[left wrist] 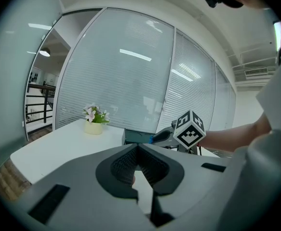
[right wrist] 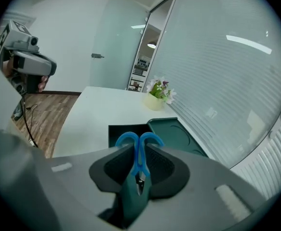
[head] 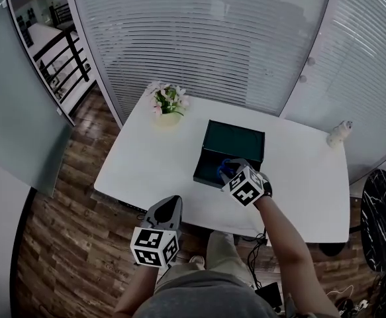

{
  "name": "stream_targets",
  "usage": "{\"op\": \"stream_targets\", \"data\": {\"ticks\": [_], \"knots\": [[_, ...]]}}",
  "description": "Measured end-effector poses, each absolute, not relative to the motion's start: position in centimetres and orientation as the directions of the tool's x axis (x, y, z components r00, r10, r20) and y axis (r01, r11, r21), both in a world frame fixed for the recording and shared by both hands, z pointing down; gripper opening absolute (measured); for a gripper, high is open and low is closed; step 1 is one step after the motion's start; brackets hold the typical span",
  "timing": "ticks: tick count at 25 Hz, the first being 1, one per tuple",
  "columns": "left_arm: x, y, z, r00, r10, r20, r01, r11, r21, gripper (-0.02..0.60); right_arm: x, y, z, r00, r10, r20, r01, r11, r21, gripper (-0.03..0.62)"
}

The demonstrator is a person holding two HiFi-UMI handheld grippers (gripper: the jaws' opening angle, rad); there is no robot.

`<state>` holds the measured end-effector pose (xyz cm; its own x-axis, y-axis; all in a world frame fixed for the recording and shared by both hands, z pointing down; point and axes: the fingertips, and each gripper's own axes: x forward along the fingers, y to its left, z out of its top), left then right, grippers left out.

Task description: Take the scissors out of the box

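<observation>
The counter [head: 146, 158] is bare across its whole left half in the head view, from the near edge up to the flower pot [head: 168, 105] at its upper-left corner. The open box [head: 212, 167] stands at centre, lid opened toward the far side. The right tool [head: 230, 169], clamped on the scissors [right wrist: 139, 150], hangs over the box's near end. Right of the box, bare top runs to a small white figure [head: 338, 133] at the far right corner. A glass wall with blinds [head: 212, 38] closes the far side.
</observation>
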<state>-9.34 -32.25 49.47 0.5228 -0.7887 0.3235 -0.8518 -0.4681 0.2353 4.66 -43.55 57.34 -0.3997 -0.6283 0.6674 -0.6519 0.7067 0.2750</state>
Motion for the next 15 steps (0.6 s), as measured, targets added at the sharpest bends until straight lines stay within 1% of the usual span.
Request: {"op": "stream_targets", "data": {"ticks": [6, 11, 15], "knots": [[-9.5, -30.2, 49.1, 0.543, -0.777, 0.317, -0.839, -0.494, 0.226, 0.005, 5.0, -41.8, 54.0, -0.379, -0.728, 0.571, -0.718, 0.621, 0.315, 0.089], [-8.9, -28.1, 49.1, 0.564, -0.762, 0.317, -0.826, -0.522, 0.213, 0.005, 5.5, -39.4, 51.3, -0.369, -0.791, 0.489, -0.756, 0.561, 0.337, 0.089], [-8.4, -26.6, 48.7, 0.57, -0.761, 0.31, -0.822, -0.529, 0.211, 0.005, 5.7, -36.9, 49.3, -0.37, -0.825, 0.428, -0.791, 0.521, 0.322, 0.089]]}}
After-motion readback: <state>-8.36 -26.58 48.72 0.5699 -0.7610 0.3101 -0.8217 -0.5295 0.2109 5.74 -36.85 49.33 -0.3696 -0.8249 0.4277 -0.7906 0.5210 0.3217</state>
